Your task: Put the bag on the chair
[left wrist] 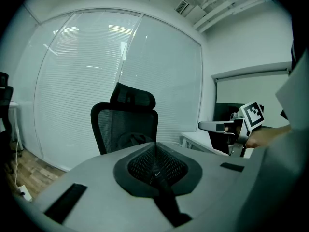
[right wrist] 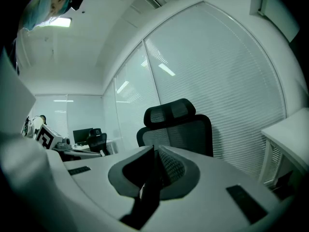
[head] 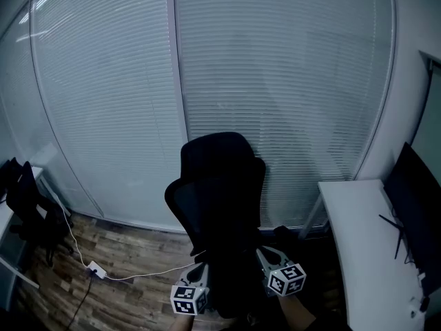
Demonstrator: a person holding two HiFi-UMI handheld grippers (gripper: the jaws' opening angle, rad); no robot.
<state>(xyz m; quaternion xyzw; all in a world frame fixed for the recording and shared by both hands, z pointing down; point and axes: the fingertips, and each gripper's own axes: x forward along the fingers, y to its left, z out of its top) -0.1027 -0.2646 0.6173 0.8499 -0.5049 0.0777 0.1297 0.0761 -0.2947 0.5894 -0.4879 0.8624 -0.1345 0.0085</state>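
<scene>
Head view: chair (head: 222, 185) centre, desk (head: 358, 240) right. Left hand-held gripper (head: 200, 272) clenched on dark strap (left wrist: 162, 193); right hand-held gripper (head: 266, 258) clenched on another strap (right wrist: 147, 197); both low.

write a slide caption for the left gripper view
The left gripper, jaws pinched on a dark strap, faces the black mesh chair by the blinds; right gripper alongside.

Wood-plank floor (head: 131, 254); a black mesh office chair (head: 220, 198) stands on it at the middle; to its left a small white power adapter (head: 96, 271) lies on the planks, with a white cable (head: 148, 275) running toward that chair; a second dark chair (head: 31, 212) stands far left; a white counter (head: 358, 240) stands at right.
</scene>
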